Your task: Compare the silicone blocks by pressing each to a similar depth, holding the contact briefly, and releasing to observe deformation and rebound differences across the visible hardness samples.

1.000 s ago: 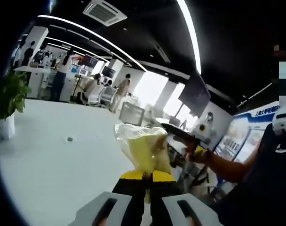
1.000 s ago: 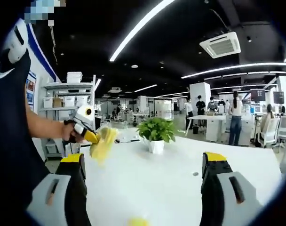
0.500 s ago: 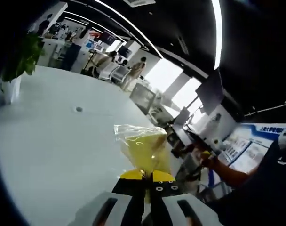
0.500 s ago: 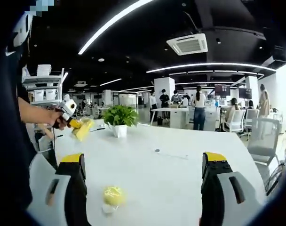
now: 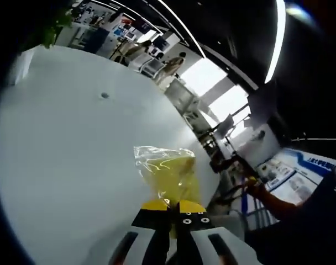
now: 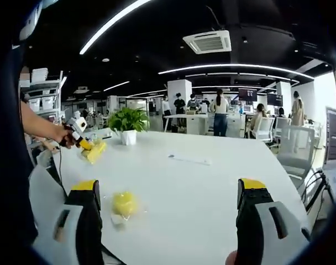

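While left gripper jaws pinch the bagged yellow block, right gripper jaws gape.

An open-plan office: desks, swivel chairs, a ceiling air-conditioning unit, strip lights.

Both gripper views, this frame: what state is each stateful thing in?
Left gripper: jaws shut on the bagged yellow block, held up over the white table.
Right gripper: jaws wide open, nothing between them.
Second bagged yellow block: lying free on the table.
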Motion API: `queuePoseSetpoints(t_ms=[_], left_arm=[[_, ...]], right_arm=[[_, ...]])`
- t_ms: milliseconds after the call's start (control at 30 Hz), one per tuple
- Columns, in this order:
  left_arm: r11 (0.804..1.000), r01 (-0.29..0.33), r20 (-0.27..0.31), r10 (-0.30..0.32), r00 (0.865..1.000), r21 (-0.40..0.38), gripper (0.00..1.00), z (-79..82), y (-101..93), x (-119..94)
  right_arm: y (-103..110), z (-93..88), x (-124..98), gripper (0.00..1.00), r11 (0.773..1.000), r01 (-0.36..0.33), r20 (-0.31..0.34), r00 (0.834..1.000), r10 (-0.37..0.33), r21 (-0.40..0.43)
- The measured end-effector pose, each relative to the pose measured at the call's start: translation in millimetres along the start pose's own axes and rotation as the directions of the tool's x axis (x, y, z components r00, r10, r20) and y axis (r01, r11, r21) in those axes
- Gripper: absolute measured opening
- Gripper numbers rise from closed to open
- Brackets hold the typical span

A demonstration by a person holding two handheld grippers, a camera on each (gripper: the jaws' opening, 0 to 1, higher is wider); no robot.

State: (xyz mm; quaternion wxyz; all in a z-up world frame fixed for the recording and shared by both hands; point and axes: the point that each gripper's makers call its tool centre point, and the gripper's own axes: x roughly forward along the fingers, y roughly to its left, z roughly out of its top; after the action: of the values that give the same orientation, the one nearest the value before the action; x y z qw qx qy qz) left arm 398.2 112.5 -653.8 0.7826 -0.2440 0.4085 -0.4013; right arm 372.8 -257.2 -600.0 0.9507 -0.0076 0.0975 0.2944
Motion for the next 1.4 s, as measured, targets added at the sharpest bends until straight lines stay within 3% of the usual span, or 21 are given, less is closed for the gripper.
queuePoseSetpoints(t_ms=[333, 367, 667, 1100, 1167, 1200, 1267, 1333, 1400], left_arm=[[0.997, -0.04, -0.04, 0.038, 0.998, -0.064, 0.0, -34.0, 36.3, 18], [0.995, -0.067, -0.057, 0.063, 0.996, -0.078, 0.0, -39.3, 45.6, 20], [0.988, -0.099, -0.145, 0.08, 0.986, -0.122, 0.0, -55.4, 72.2, 31], [0.972, -0.157, -0.182, 0.125, 0.975, -0.174, 0.0, -64.5, 94.7, 42], [0.975, -0.175, -0.196, 0.146, 0.97, -0.139, 0.01, -66.0, 97.9, 42], [0.976, -0.198, -0.218, 0.174, 0.96, -0.093, 0.01, -67.9, 102.5, 41], [0.975, -0.198, -0.228, 0.171, 0.959, -0.101, 0.01, -65.6, 101.9, 43], [0.979, -0.203, -0.245, 0.188, 0.951, -0.035, 0.01, -66.3, 102.8, 44], [0.978, -0.207, -0.247, 0.194, 0.95, -0.028, 0.02, -66.5, 103.5, 44]], right_arm=[[1, -46.2, -9, 0.97, 0.999, 0.004, -0.101, 0.995, -0.001, 0.032], [1, -47.2, -9, 0.97, 1.0, 0.005, -0.101, 0.995, -0.001, 0.031], [10, -62.9, -15, 0.97, 1.0, -0.001, -0.135, 0.991, 0.003, 0.017], [12, -77.1, -16, 0.97, 0.998, 0.016, -0.171, 0.985, -0.005, 0.062], [13, -77.4, -17, 0.97, 0.998, 0.021, -0.176, 0.984, -0.009, 0.065], [12, -78.6, -17, 0.97, 0.997, 0.025, -0.181, 0.983, -0.012, 0.069], [12, -78.9, -18, 0.97, 0.997, 0.031, -0.182, 0.983, -0.017, 0.072], [11, -78.5, -19, 0.97, 0.996, 0.037, -0.181, 0.983, -0.023, 0.075], [10, -77.8, -19, 0.97, 0.996, 0.042, -0.178, 0.984, -0.028, 0.078]])
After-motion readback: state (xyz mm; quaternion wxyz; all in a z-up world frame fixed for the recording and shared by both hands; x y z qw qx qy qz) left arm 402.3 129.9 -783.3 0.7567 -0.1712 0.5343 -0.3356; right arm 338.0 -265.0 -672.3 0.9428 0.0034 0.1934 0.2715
